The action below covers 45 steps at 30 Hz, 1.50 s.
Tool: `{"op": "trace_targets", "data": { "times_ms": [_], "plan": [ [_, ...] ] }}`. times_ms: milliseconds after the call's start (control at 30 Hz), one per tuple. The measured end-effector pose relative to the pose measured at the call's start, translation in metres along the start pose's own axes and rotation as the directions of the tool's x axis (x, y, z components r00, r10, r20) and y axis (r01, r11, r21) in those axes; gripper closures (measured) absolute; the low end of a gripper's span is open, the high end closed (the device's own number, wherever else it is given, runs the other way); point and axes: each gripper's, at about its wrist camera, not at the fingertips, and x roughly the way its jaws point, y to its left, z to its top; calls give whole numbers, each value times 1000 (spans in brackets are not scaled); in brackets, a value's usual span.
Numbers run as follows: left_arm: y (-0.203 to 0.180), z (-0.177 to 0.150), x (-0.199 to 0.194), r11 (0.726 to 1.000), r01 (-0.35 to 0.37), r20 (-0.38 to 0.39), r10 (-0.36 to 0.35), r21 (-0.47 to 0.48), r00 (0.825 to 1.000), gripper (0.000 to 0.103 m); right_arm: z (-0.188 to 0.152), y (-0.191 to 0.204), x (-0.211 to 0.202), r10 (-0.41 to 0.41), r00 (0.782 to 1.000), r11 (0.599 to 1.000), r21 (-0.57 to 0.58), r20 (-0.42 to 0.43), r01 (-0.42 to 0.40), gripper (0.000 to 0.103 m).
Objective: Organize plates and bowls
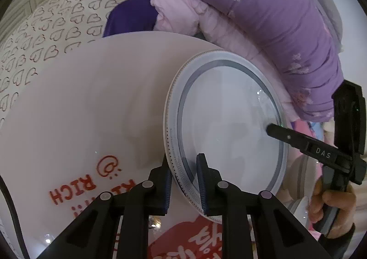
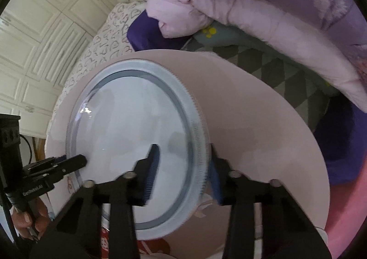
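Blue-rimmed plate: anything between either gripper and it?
Nothing visible. Both grippers straddle the rim of the blue-rimmed plate on opposite sides: the left gripper at its near edge in the left wrist view, the right gripper likewise in its own. The plate lies over the large white plate.

A pale blue-white plate [image 1: 229, 121] is ringed by a grey-blue band and a key-pattern rim; the round pinkish-white desk [image 1: 80, 109] is printed with red lettering; a purple quilt [image 1: 263, 6] is flowered in white and pink, and a white sheet [image 1: 45, 36] is patterned with outlined hearts
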Motion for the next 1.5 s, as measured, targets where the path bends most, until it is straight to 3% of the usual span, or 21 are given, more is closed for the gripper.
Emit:
{"op": "trace_targets", "data": {
  "times_ms": [367,833,1167,1500],
  "plan": [
    [18,-12,-32,999,-14,45,15,-31,999,86,-12,21,-7,31,999,999,-30,12,-30,79],
    [29,-49,-90,1000,-13,125,15,-20,992,87,-44,57,-32,63,995,995,-79,76,-57,79],
    [39,-92,-150,1000,-2,197,2,-1,980,89,-77,84,-56,96,985,991,-108,144,-80,79],
    [50,-166,-233,999,15,280,-24,36,960,89,-130,122,-103,132,960,984,-147,246,-98,79]
  ]
}}
